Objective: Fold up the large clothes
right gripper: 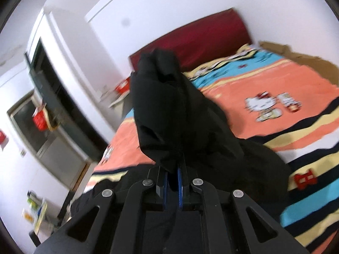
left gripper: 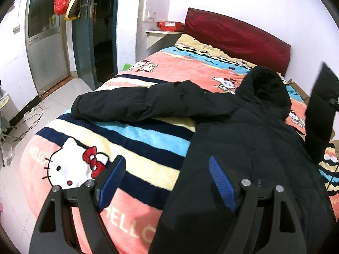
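Observation:
A large black hooded jacket [left gripper: 243, 139] lies on the bed, one sleeve [left gripper: 131, 103] stretched out to the left and the hood [left gripper: 264, 84] toward the headboard. My left gripper [left gripper: 167, 175] is open and empty above the jacket's left edge near the hem. My right gripper [right gripper: 173, 169] is shut on the jacket's other sleeve [right gripper: 165, 105] and holds it lifted above the bed. The raised sleeve also shows at the right edge of the left wrist view [left gripper: 320, 114].
The bed carries a striped Hello Kitty blanket [left gripper: 135, 139] and a dark red headboard [left gripper: 235, 36]. A side table with a red box [left gripper: 169, 25] stands by the bed's head. Doors [left gripper: 46, 40], hanging bags [left gripper: 63, 4] and floor cables [left gripper: 36, 110] are at left.

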Available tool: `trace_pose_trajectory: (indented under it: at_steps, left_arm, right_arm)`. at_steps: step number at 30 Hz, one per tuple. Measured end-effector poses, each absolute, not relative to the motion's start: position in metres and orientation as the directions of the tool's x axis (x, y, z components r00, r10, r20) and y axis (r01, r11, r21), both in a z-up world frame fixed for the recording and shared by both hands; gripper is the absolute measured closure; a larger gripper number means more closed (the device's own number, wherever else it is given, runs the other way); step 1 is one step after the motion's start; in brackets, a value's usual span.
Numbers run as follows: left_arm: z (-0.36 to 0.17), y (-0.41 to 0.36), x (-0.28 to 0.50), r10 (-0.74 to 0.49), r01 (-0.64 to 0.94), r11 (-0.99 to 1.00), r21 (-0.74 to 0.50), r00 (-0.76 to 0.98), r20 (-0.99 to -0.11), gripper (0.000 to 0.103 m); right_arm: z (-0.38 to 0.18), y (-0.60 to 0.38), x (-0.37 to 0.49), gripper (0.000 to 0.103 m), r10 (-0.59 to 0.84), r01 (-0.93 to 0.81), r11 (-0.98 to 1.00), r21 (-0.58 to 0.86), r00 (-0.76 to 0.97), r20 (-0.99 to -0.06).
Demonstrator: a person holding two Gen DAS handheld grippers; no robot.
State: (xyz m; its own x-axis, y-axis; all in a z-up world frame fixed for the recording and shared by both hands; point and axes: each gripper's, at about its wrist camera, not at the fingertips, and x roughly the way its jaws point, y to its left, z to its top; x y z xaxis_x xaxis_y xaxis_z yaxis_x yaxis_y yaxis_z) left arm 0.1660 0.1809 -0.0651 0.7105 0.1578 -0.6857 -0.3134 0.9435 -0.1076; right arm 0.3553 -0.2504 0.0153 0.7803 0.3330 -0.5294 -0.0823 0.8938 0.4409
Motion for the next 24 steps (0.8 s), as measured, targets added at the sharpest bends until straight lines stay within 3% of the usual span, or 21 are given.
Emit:
trace_pose_trajectory:
  at_steps: [12, 18, 21, 22, 23, 24]
  left_arm:
    - [-0.08, 0.189, 0.169, 0.189, -0.338, 0.938, -0.073, 0.678, -0.711, 0.023]
    - [-0.073, 0.184, 0.17, 0.187, -0.329, 0.942, -0.064, 0.675, -0.714, 0.023]
    - [-0.064, 0.177, 0.174, 0.162, -0.303, 0.95, -0.072, 0.677, -0.718, 0.023]
    - [-0.06, 0.172, 0.176, 0.151, -0.288, 0.955, -0.072, 0.68, -0.718, 0.023]
    - [-0.056, 0.17, 0.178, 0.143, -0.276, 0.958, -0.072, 0.683, -0.717, 0.023]
    - [-0.051, 0.165, 0.181, 0.136, -0.263, 0.962, -0.069, 0.685, -0.716, 0.023]
  right_arm:
    - [-0.131, -0.113, 0.386, 0.095, 0.397, -0.188, 0.917, 0.352, 0.506, -0.766]
    - [-0.147, -0.111, 0.378, 0.09, 0.386, -0.209, 0.922, 0.325, 0.452, -0.804]
    - [-0.143, -0.112, 0.372, 0.069, 0.391, -0.224, 0.919, 0.323, 0.443, -0.806]
    - [-0.142, -0.111, 0.369, 0.051, 0.399, -0.231, 0.916, 0.327, 0.443, -0.803]
    - [-0.138, -0.111, 0.364, 0.04, 0.409, -0.242, 0.912, 0.332, 0.45, -0.794]
    - [-0.132, -0.108, 0.361, 0.04, 0.414, -0.251, 0.909, 0.332, 0.457, -0.787]
